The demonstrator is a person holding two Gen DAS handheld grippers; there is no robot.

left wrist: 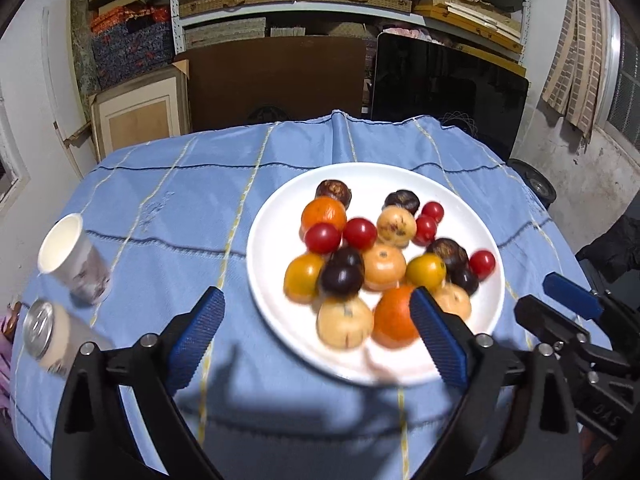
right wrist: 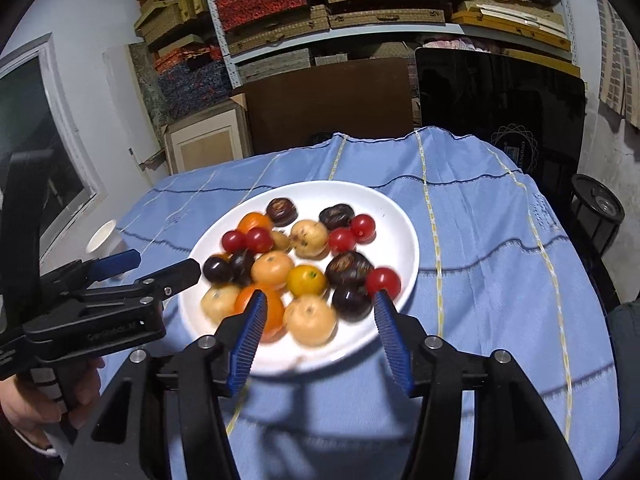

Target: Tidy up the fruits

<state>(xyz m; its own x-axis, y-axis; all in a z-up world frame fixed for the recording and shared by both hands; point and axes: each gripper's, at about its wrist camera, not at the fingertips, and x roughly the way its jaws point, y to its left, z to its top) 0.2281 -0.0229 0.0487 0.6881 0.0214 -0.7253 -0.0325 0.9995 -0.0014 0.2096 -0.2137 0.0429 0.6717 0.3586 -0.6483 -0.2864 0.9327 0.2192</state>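
A white plate (left wrist: 276,216) on the blue checked tablecloth holds several mixed small fruits: red cherry tomatoes (left wrist: 322,237), orange mandarins (left wrist: 323,213), pale yellow fruits (left wrist: 345,322) and dark purple ones (left wrist: 341,279). My left gripper (left wrist: 316,304) is open and empty, hovering over the plate's near left rim. My right gripper (right wrist: 320,304) is open and empty above the plate's (right wrist: 404,220) near edge, around a pale orange fruit (right wrist: 311,320) without touching it. The right gripper also shows at the right of the left wrist view (left wrist: 560,300).
A white paper cup (left wrist: 74,258) and a drink can (left wrist: 48,334) stand at the table's left edge. Behind the table are cardboard boxes, a dark screen (left wrist: 448,88) and shelves. A black round object (right wrist: 596,208) sits off the table's right side.
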